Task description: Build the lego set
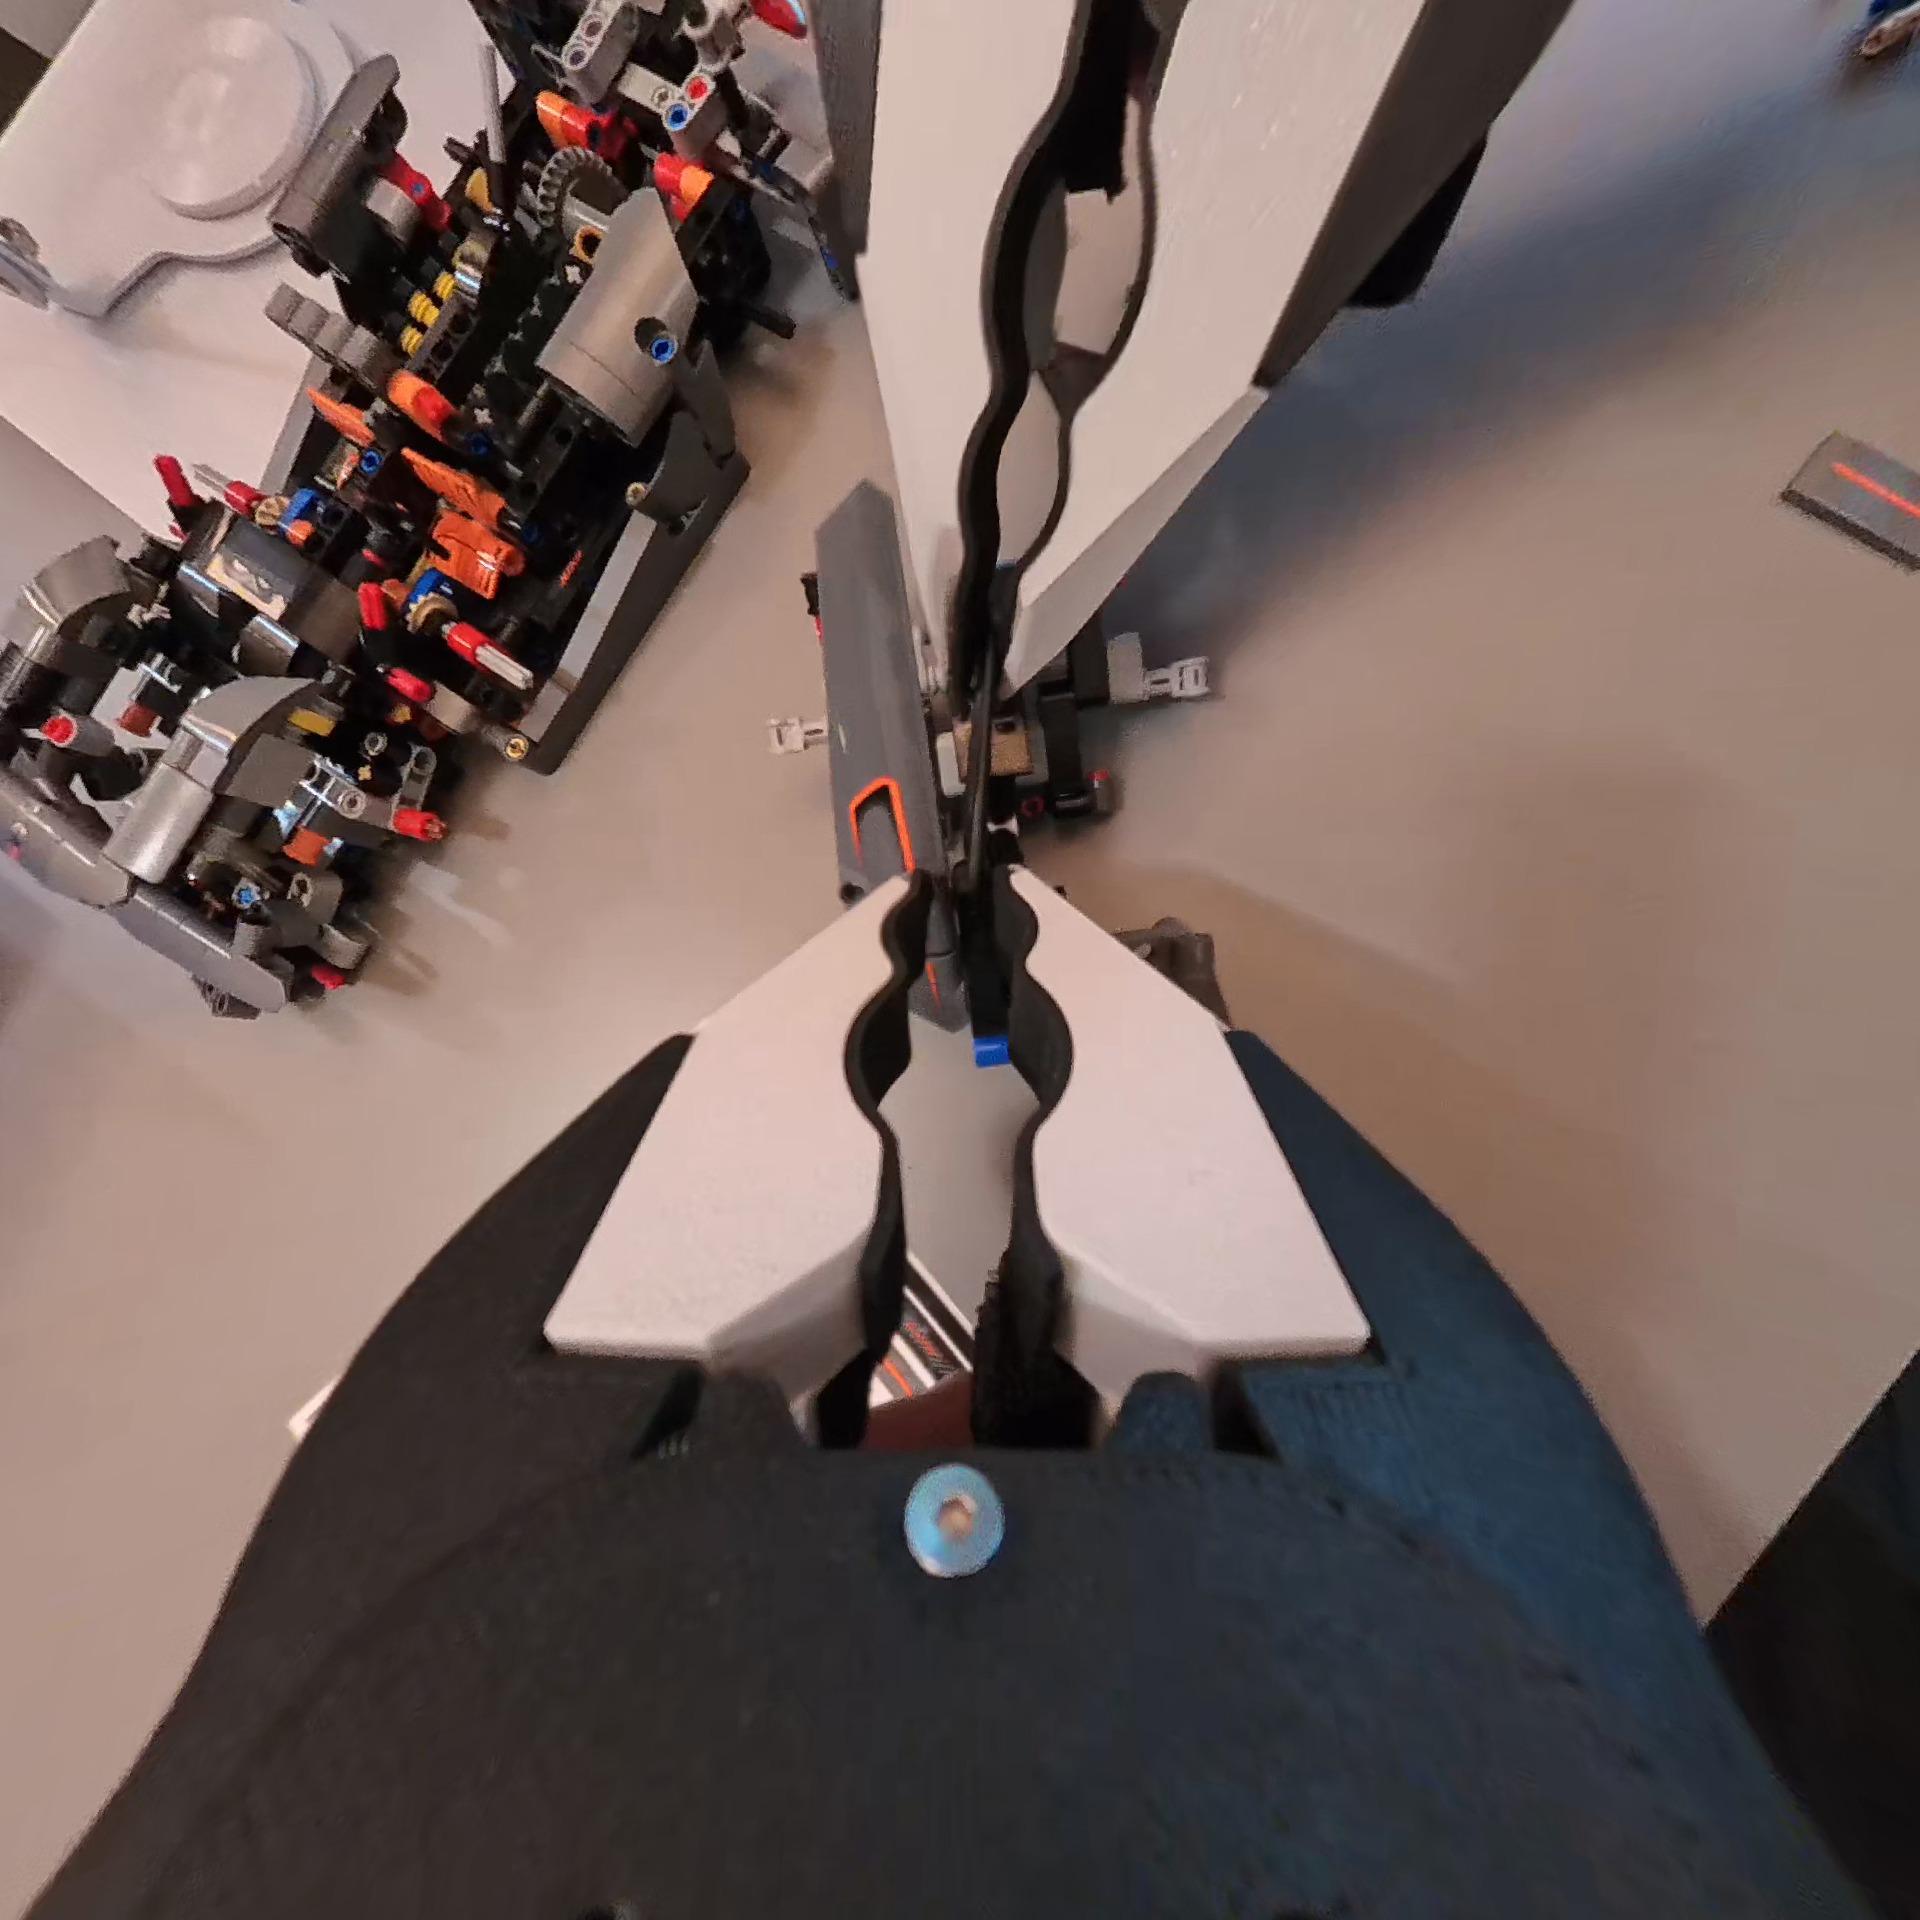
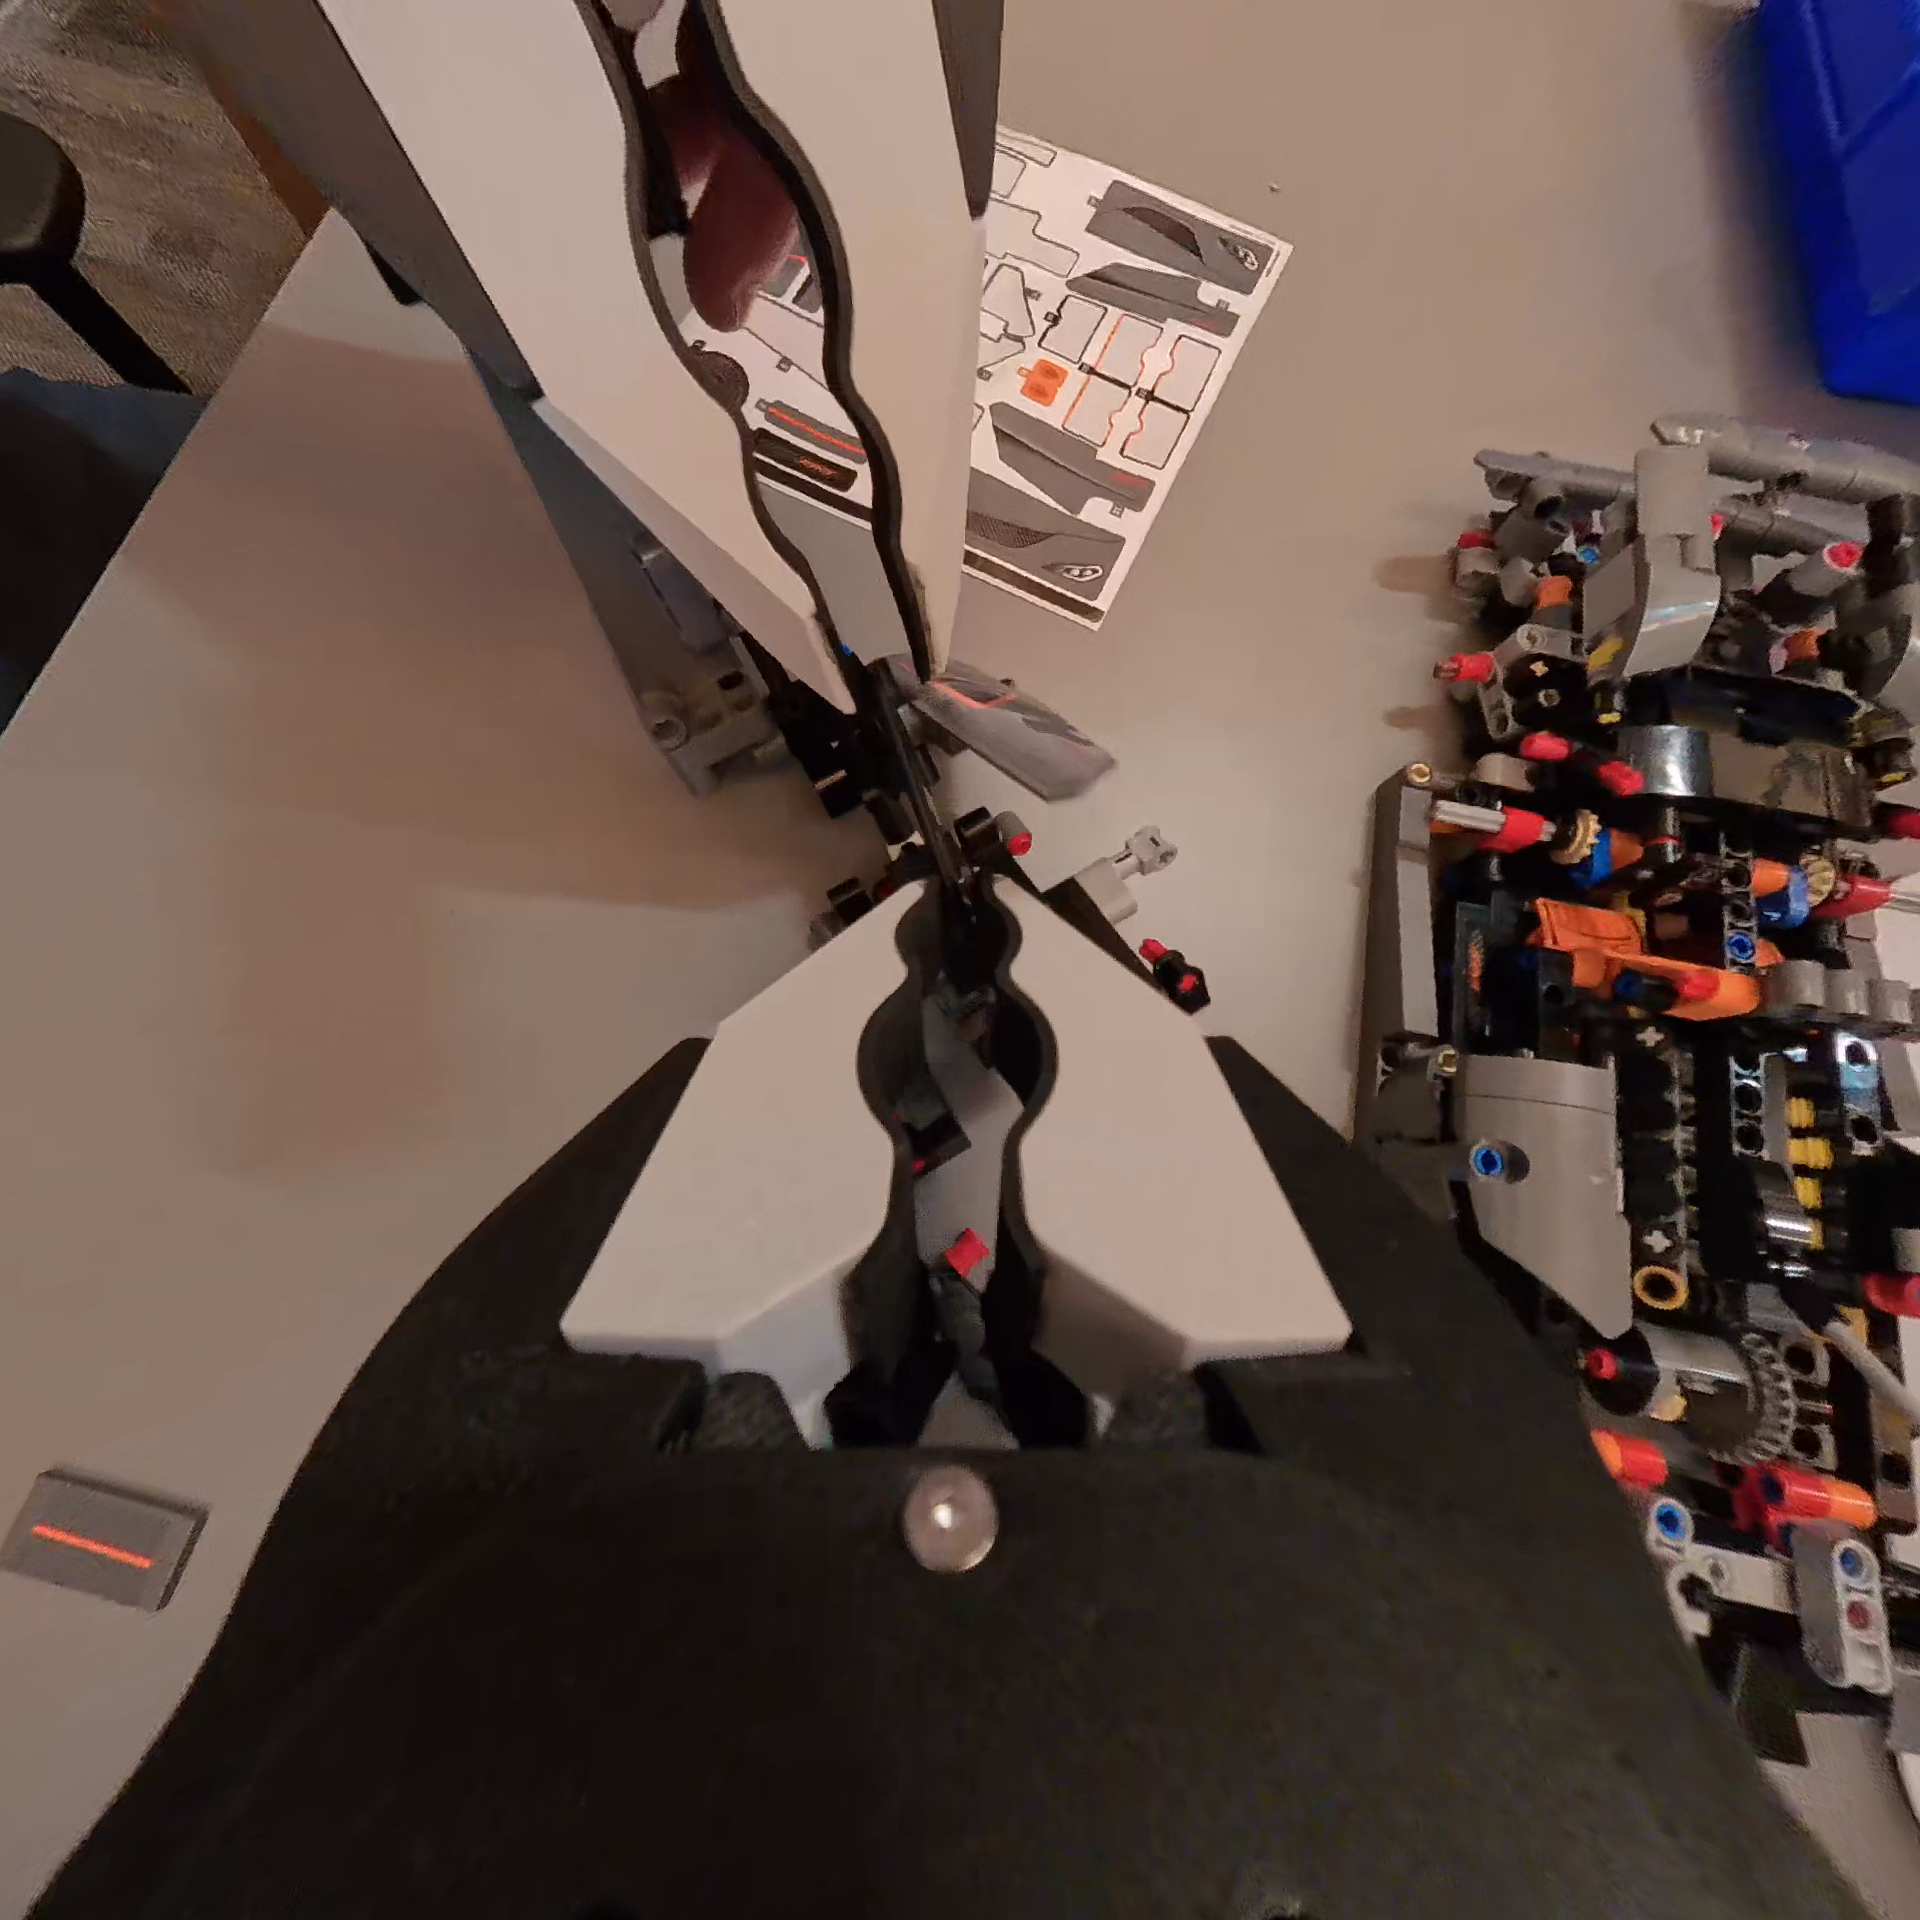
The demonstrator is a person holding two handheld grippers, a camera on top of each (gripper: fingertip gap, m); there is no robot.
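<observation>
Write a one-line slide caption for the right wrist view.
Two tools grip a small grey-and-black lego subassembly beside the large lego model and sticker sheet.

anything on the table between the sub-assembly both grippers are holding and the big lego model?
Nothing visible. The small sub-assembly is pinched between the left hand-held gripper and right hand-held gripper. Bare table lies between it and the big model; the sticker sheet sits off to one side.

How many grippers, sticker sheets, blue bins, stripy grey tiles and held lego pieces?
White-and-black grippers: 2 (left gripper, right gripper)
White paper sticker sheet: 1
Blue plastic bin: 1
Loose flat grey tile with orange stripe: 1
Grey-and-black lego piece between the grippers: 1
Total: 6
</observation>
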